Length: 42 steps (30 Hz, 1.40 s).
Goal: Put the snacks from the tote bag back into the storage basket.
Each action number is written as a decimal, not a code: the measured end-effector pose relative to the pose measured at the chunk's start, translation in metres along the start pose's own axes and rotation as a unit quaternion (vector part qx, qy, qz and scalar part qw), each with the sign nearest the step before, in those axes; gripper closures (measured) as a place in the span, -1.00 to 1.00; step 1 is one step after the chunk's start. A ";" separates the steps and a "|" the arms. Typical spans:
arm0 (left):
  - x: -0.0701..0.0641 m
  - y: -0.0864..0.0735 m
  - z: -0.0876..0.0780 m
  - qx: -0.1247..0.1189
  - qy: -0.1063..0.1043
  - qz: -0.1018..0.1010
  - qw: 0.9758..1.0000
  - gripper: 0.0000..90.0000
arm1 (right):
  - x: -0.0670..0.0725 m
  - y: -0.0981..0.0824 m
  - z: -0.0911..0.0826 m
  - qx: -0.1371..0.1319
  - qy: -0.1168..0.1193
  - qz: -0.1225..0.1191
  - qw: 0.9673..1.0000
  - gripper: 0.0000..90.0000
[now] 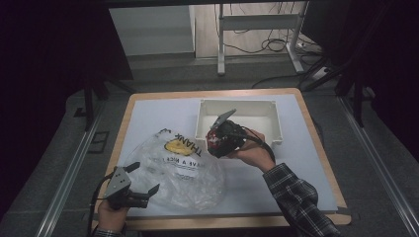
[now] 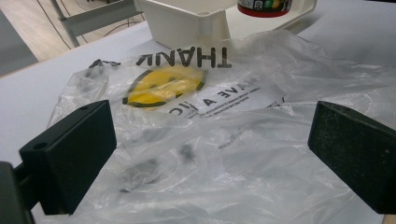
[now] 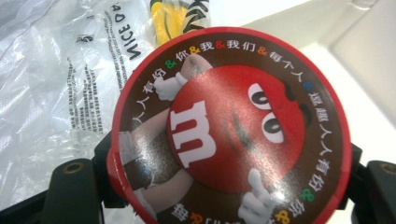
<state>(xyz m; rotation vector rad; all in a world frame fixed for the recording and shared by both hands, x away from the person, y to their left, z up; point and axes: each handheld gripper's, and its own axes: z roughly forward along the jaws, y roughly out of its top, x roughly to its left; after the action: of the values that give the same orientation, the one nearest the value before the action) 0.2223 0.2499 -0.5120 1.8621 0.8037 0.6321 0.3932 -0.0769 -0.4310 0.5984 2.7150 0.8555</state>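
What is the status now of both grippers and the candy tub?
Right gripper shut on candy tub, beside white bin. Left gripper open, at edge of plastic bag. Nothing blocks the way to the bag.

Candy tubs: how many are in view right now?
1. The M&M's candy tub is clamped in the right gripper, at the white bin's near edge beside the plastic bag. Others may be hidden.

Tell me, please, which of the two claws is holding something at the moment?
The right claw, shut on the round red M&M's candy tub beside the white plastic bin. The left claw stands open and empty over the clear plastic bag.
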 end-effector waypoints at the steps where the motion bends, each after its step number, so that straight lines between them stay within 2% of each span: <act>1: 0.000 0.000 0.000 0.000 0.000 0.000 1.000 -0.98 | -0.002 0.001 0.000 0.000 -0.002 0.000 1.000 -0.43; 24: 0.000 0.000 0.000 0.000 0.000 0.000 1.000 -0.98 | -0.026 0.002 0.011 0.002 -0.005 0.012 1.000 -0.43; 42: 0.001 0.000 -0.001 0.000 0.001 0.001 1.000 -0.98 | -0.044 0.008 0.026 0.006 -0.004 0.010 1.000 -0.43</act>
<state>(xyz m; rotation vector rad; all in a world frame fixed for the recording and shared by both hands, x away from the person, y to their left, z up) 0.2223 0.2509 -0.5115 1.8636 0.8038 0.6357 0.4441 -0.0776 -0.4431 0.6306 2.7123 0.8413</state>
